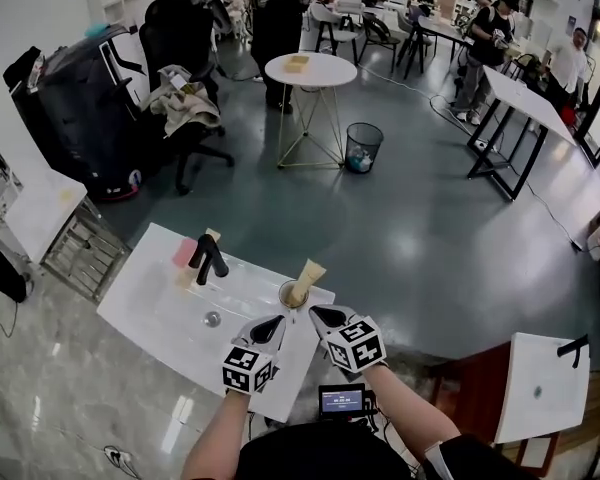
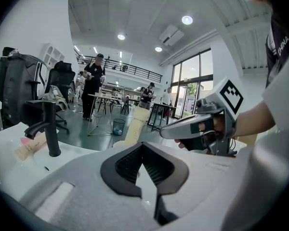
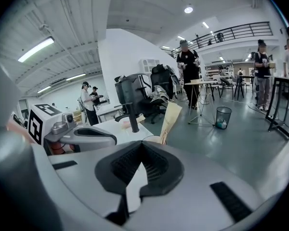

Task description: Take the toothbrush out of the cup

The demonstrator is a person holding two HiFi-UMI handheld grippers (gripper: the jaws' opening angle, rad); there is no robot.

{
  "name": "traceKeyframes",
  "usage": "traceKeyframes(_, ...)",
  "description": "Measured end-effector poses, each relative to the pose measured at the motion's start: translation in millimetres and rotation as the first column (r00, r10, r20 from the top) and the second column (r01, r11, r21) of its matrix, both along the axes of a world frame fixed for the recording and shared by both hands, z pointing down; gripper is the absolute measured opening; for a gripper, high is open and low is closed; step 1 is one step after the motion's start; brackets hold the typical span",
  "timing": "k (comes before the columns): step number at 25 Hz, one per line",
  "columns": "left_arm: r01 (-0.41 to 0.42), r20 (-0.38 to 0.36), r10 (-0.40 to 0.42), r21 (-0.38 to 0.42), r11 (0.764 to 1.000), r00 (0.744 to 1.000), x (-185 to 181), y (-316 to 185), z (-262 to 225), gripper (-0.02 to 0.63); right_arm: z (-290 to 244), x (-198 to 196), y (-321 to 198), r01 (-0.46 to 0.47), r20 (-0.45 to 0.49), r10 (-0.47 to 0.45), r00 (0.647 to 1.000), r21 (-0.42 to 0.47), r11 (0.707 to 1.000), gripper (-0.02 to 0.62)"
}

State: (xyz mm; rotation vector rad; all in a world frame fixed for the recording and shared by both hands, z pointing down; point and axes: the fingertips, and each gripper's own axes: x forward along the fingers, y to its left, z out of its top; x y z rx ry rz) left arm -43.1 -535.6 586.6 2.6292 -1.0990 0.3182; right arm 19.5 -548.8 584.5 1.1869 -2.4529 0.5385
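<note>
Two tools sit nearest, one in each hand. The left tool [image 1: 277, 321] and the right tool [image 1: 316, 314] both have their jaws closed, with nothing between them. Their tips point at the single cup [image 1: 291, 297] and lie just beside its near side. One toothbrush [image 1: 306, 278], in a tan paper sleeve, stands tilted in that cup. The cup rests on the white table [image 1: 150, 303], at the far right edge of its basin. One black faucet [image 1: 210, 260] stands behind the basin. One pink item [image 1: 184, 252] lies just beside the faucet.
</note>
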Motion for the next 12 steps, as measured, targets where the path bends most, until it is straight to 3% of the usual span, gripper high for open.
traceKeyframes(12, -0.007, 0.026, 0.007, -0.003, 1.000, 1.000, 1.6, 5.7, 4.3, 0.008, 7.3, 4.3, 4.6, 0.006, 0.009, -0.006, 1.000, -0.016, 1.000, 0.009)
